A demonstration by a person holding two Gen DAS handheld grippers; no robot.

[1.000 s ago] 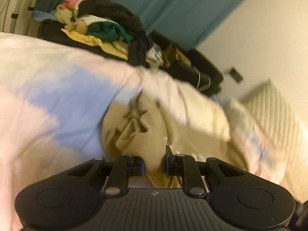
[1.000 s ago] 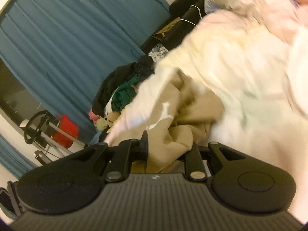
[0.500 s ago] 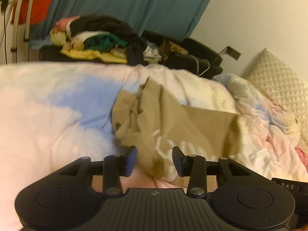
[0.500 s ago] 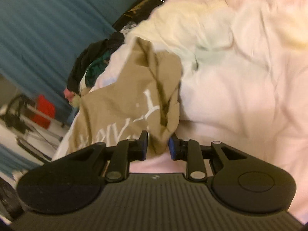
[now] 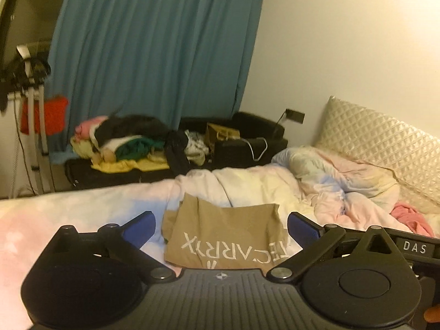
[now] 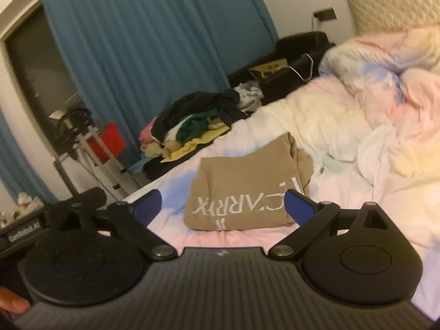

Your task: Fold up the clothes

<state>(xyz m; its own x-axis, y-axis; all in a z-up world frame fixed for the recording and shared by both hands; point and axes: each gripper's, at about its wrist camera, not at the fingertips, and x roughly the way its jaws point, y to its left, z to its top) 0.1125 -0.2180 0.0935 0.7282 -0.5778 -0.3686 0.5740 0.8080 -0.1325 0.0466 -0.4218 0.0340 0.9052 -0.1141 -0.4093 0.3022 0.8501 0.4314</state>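
Note:
A tan T-shirt (image 5: 228, 233) with white lettering lies folded on the pastel duvet (image 5: 82, 209). It also shows in the right wrist view (image 6: 242, 189). My left gripper (image 5: 221, 227) is open and empty, held above the shirt's near edge. My right gripper (image 6: 222, 206) is open and empty, also raised just in front of the shirt. The body of the other gripper shows at the edge of each view.
A pile of mixed clothes (image 5: 129, 145) sits on a black bench beyond the bed, also in the right wrist view (image 6: 192, 126). The duvet is bunched up (image 5: 338, 181) by the quilted headboard (image 5: 379, 143). A pink garment (image 5: 409, 214) lies at the right. A blue curtain hangs behind.
Both grippers were shut on the tan shirt a second ago. They have let it go, opened wide and pulled back and up. The shirt now lies folded on the duvet.

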